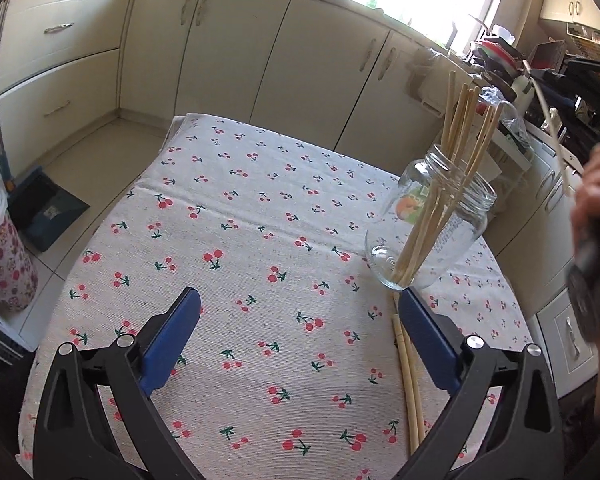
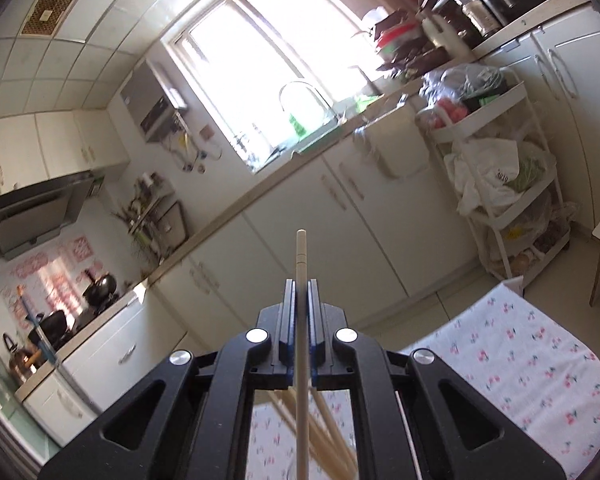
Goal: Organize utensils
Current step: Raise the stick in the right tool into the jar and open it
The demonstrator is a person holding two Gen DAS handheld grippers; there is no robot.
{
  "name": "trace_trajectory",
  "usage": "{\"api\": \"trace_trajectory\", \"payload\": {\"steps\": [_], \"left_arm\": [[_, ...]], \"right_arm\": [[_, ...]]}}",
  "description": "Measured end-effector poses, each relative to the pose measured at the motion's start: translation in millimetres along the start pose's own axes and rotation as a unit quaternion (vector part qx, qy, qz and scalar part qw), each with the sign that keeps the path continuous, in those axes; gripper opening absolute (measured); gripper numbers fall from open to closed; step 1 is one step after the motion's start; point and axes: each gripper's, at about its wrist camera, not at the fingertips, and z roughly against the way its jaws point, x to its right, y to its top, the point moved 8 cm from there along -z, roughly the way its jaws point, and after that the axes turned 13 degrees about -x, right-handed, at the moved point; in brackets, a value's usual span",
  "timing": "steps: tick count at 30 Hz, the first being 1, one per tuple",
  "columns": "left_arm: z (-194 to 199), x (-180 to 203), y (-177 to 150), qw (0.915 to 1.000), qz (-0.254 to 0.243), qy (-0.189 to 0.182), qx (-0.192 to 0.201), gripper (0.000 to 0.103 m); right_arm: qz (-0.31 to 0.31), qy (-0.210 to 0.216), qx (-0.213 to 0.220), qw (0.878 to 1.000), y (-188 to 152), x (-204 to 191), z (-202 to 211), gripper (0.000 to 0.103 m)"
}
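A clear glass jar [image 1: 432, 224] stands on the cherry-print tablecloth [image 1: 260, 240] at the right and holds several wooden chopsticks [image 1: 460, 128]. Two more chopsticks [image 1: 410, 380] lie flat on the cloth, beside my left gripper's right finger. My left gripper [image 1: 300, 308] is open and empty, low over the cloth, left of the jar. My right gripper [image 2: 301, 284] is shut on a single pale chopstick [image 2: 301, 256] and holds it up in the air, pointing at the kitchen wall. That chopstick also shows in the left wrist view [image 1: 552, 128], above and right of the jar.
Cream kitchen cabinets [image 1: 228, 52] run behind the table. A dustpan [image 1: 48, 204] stands on the floor at the left, beside a floral bag [image 1: 4, 264]. A white trolley [image 2: 512, 168] with bags stands near the table's far corner.
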Motion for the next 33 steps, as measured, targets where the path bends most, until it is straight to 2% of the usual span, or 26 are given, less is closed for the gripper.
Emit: {"api": "trace_trajectory", "payload": {"steps": [6, 13, 24, 30, 33], "left_arm": [[0, 1, 0, 0.9999, 0.001, -0.010, 0.001, 0.095], [1, 1, 1, 0.9998, 0.007, -0.021, 0.004, 0.095], [2, -1, 1, 0.9995, 0.014, -0.028, 0.007, 0.095], [2, -3, 2, 0.9994, 0.018, -0.030, 0.007, 0.095], [1, -4, 2, 0.9994, 0.019, -0.028, 0.007, 0.095]], "right_arm": [[0.020, -0.025, 0.040, 0.999, 9, -6, -11, 0.006], [0.080, -0.057, 0.071, 0.993, 5, -21, -26, 0.006], [0.130, -0.078, 0.057, 0.987, -28, -23, -30, 0.006], [0.182, -0.084, 0.050, 0.978, -53, -28, -8, 0.006], [0.208, -0.084, 0.031, 0.974, -69, -27, 5, 0.006]]}}
